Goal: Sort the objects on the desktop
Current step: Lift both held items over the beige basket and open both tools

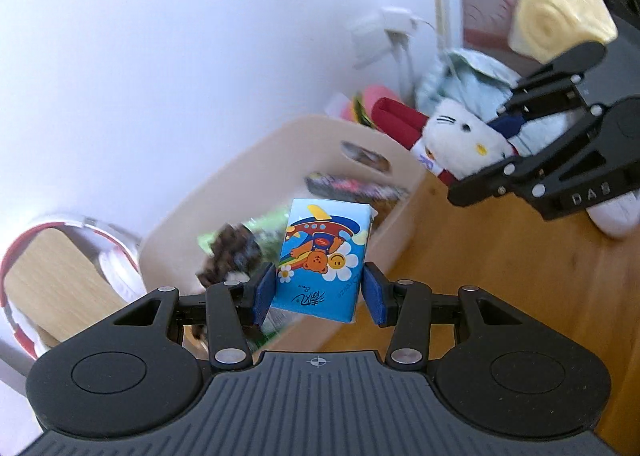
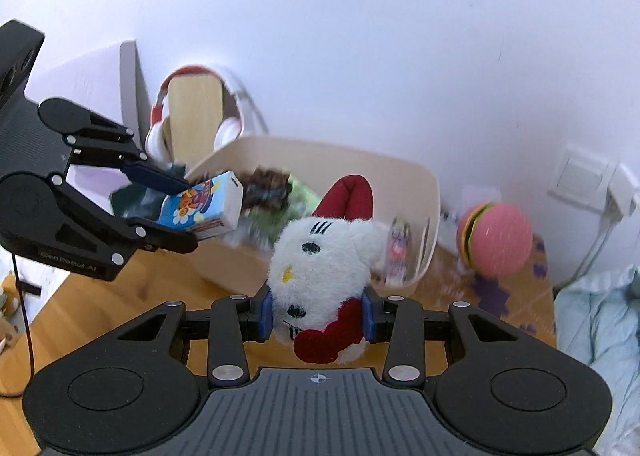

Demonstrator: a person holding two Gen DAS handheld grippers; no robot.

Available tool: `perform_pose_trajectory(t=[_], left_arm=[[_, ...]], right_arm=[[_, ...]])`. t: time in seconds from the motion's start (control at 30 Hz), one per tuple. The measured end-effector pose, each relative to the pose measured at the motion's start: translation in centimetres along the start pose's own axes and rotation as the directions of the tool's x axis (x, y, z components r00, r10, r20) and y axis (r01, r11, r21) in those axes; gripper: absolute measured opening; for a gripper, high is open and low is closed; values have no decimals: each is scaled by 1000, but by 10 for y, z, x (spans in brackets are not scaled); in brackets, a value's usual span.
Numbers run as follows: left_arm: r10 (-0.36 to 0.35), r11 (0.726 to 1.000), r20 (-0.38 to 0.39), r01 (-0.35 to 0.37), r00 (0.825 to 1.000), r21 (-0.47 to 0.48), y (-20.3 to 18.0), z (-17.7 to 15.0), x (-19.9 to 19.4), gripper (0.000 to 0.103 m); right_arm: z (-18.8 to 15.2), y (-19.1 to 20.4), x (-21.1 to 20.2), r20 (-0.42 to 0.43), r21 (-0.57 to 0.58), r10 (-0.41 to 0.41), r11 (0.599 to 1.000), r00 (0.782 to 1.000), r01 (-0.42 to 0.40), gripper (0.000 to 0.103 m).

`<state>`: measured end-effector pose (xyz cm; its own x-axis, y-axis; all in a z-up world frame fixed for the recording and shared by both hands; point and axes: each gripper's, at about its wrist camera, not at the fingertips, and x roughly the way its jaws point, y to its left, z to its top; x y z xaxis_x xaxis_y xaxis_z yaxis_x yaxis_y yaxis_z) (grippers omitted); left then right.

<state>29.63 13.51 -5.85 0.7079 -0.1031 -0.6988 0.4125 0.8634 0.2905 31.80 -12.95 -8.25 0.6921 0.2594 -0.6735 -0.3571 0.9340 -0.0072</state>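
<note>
Above the near rim of the cream plastic storage bin (image 1: 256,191), the left gripper (image 1: 320,292) pinches a small blue tissue packet (image 1: 320,260) between its blue pads. The packet is a flat rectangular block in glossy wrap, printed with a cartoon bear, a smiling daisy and a rainbow, with white script at the end nearest the camera; from the right wrist view its plain white end face shows as it hangs over the bin's left side. The right gripper (image 2: 318,314) clamps a white plush cat toy (image 2: 320,268) across the head, which has a red bow, black oval eyes, black whiskers and a yellow nose, held clear of the table in front of the bin.

Below both lies a honey-coloured wooden tabletop (image 1: 500,276) pushed against a plain white wall (image 2: 360,35). One bin stands on it, holding a blurred jumble of wrappers, green and dark. One pair of white and red headphones (image 2: 192,107) hangs over a pale wooden stand behind the bin. One pink ball (image 2: 504,240) with burger-like layers on one side sits to the bin's right, near a white wall socket (image 2: 580,179) with a plugged-in charger. Light blue cloth (image 2: 596,320) bunches at the table's right edge. One packet and one plush are held, two grippers in all.
</note>
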Motion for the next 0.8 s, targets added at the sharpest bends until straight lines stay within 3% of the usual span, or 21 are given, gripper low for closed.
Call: perform_pose_trajectory(t=[0.2,0.37,0.6,0.8], left_arm=[[75,992,15,-73,997,-107,12,15,14,48],[93,981,-18,-95,995,-167,22,22,38,48],[106,965,-113,-130,988,-229,34,19,84,48],[113,955,-146,-148,983,-256,31,17,104,49]], right_arm=[[24,-10,16,44,7,-16,1000,999,15,38],[41,-19,40,52,9,-24,1000,998,24,38],[49,-27,84,11,15,-30,999,999,30,38],[44,-25,111,-33,6,-15,1000,999,15,38]])
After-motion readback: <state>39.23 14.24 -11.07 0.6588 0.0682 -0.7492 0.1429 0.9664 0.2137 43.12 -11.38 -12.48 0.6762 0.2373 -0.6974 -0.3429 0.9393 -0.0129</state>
